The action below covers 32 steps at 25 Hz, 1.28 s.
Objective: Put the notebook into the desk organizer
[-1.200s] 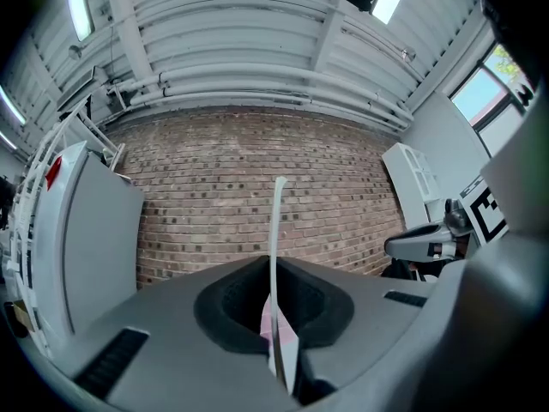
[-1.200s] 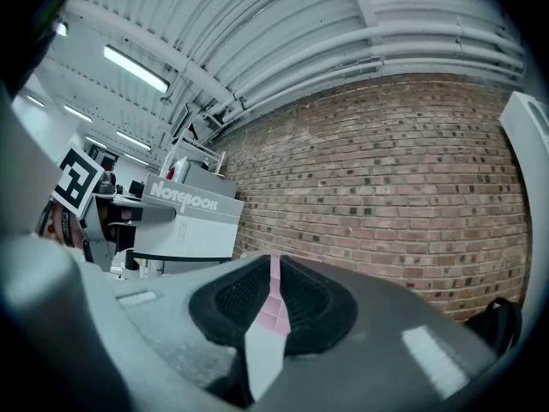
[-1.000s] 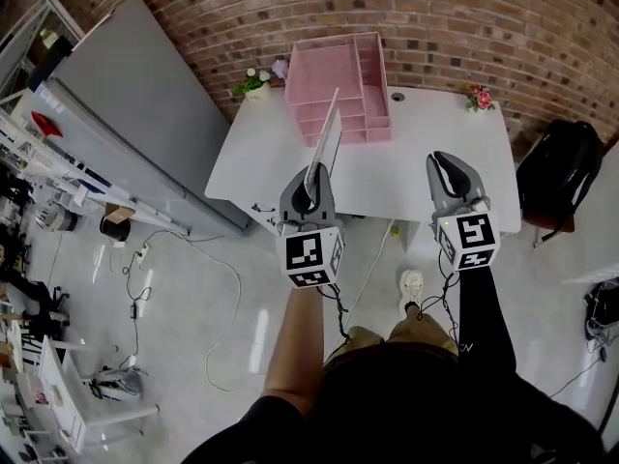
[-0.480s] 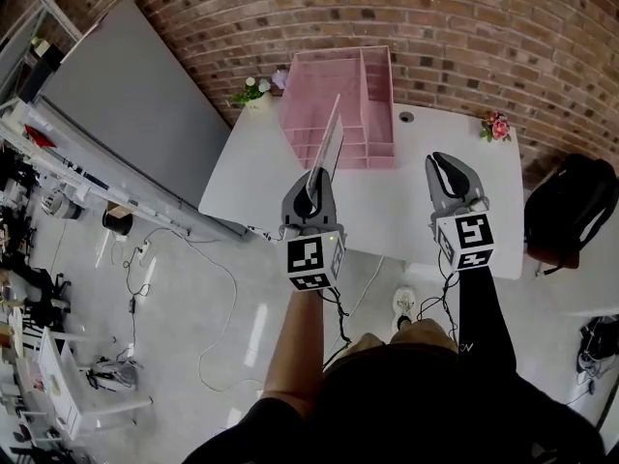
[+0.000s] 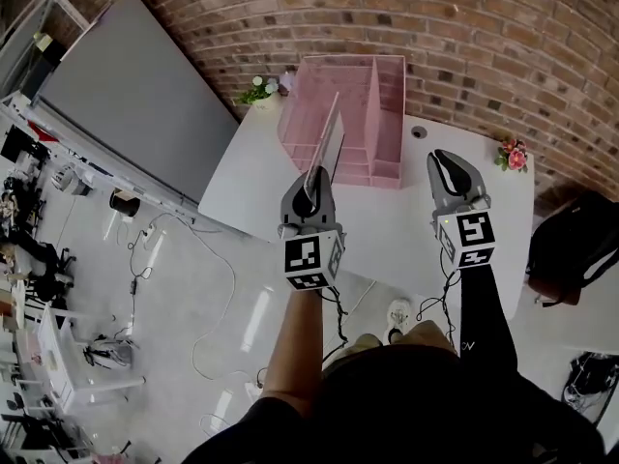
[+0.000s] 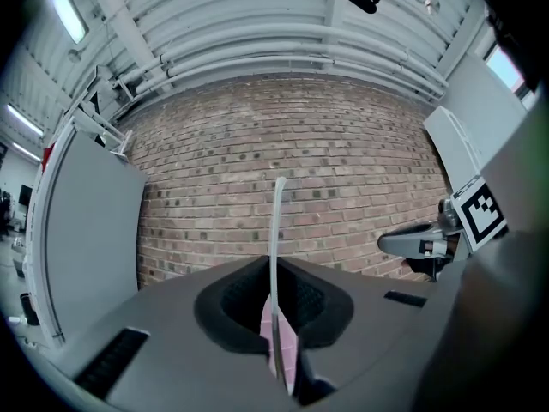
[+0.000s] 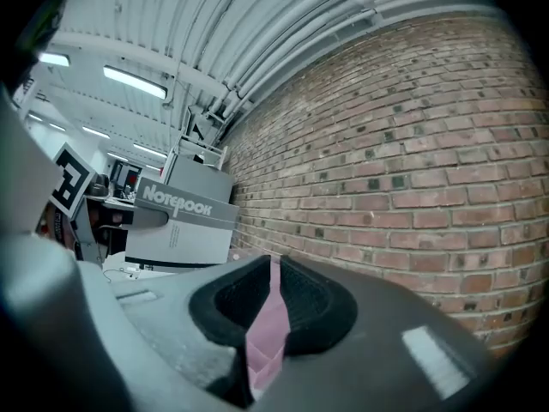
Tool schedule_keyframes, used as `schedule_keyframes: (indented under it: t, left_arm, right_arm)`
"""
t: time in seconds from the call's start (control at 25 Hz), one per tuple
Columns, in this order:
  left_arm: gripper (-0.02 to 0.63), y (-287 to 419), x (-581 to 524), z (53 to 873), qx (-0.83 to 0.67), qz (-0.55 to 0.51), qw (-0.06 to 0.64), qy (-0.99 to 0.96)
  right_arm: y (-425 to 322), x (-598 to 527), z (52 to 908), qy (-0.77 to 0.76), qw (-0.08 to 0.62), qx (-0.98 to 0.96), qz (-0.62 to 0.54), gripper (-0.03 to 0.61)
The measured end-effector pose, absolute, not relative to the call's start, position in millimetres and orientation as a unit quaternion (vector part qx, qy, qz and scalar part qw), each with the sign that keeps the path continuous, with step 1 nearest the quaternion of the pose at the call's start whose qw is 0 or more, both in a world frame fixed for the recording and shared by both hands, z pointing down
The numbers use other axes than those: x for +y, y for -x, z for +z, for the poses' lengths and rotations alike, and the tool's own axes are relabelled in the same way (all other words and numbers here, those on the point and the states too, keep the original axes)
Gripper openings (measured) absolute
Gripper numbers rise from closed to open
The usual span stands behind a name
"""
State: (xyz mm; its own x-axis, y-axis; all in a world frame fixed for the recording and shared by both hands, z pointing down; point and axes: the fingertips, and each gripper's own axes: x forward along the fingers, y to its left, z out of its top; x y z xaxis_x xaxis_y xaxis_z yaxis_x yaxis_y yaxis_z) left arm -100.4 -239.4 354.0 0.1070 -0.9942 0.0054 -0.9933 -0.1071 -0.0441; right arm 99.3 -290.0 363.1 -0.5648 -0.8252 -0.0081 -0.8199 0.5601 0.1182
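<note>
Notebook [image 5: 327, 148]: upright, pinched by left claw [image 5: 311, 177], in front of desk organizer [image 5: 389, 95].
Desk [image 5: 406, 230]: white, against brick wall [image 5: 464, 27]; pink organizer at back.
Right claw [image 5: 447, 162]: jaws together, empty.

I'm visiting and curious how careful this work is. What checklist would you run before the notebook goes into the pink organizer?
1. Notebook clamped in the left hand-held gripper: ok.
2. Notebook held on edge: ok.
3. Pink desk organizer upright on the white desk: ok.
4. Organizer's slots look empty: ok.
5. Right hand-held gripper shut, empty, off to the side: ok.
6. Notebook lined up with a slot: cannot tell.
</note>
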Motion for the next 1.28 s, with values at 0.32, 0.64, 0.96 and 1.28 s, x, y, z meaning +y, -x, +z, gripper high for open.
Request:
schedule_keyframes:
  t: [0.32,0.64,0.96,1.28]
  left_arm:
    - [0.015,114.6,-252.6,380.0,0.685,0.07,-0.079,0.721]
    - [0.015,146.4,-246.4,421.8,0.662,0.264,-0.244,0.657]
    - [0.015,161.4,-238.1,457.1,0.637,0.35,-0.31,0.613]
    - [0.015,173.7,-229.6,480.5,0.593,0.44,-0.361,0.569]
  right_arm:
    - [-85.1,-321.3,376.0,-0.426,0.028,-0.903,-0.053,0.037]
    - [-81.7,-332.1,381.6,-0.405,0.026,-0.913,-0.049,0.037]
    - [-73.2,-336.1,389.7,-0.396,0.031,-0.917,-0.043,0.037]
    - [-64.6,-343.8,390.4,-0.392,0.043,-0.917,-0.054,0.037]
